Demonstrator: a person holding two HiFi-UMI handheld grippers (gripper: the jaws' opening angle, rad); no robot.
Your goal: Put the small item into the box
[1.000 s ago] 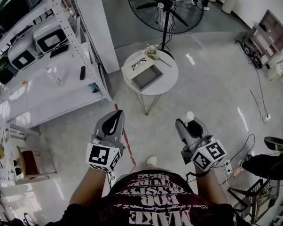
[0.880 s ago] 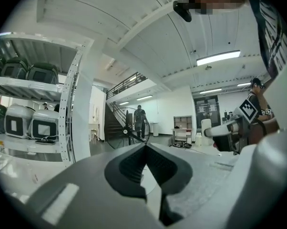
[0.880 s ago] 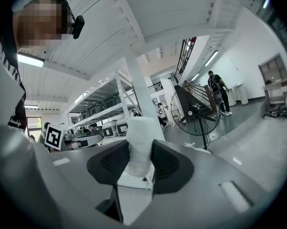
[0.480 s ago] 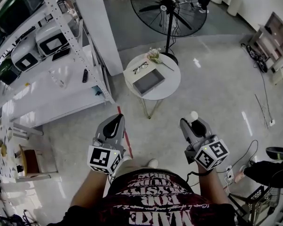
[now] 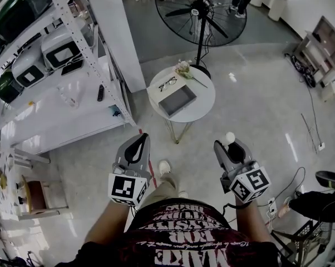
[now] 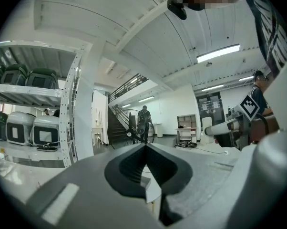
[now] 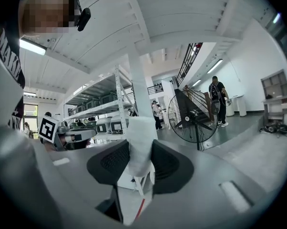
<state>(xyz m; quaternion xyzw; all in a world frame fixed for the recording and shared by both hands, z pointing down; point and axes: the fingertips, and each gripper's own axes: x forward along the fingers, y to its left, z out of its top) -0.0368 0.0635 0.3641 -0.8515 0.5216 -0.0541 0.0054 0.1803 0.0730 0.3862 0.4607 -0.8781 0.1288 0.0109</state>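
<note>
1. While the right gripper pinches the item between its pads (small, white, kinda soft-looking), it's out over the floor, well short of the table.
2. Left gripper has its jaws pressed together with nothing in them. It's level with the right one, also well short of the table.
3. Box is grey and open on top. It sits about mid-table, reaching toward the near edge.
4. Glasses lie by the table's far-left edge, just beside the box.
5. Flowers are at the table's far edge.
6. Fan stands beyond the table, and the shelf is off to the left.
</note>
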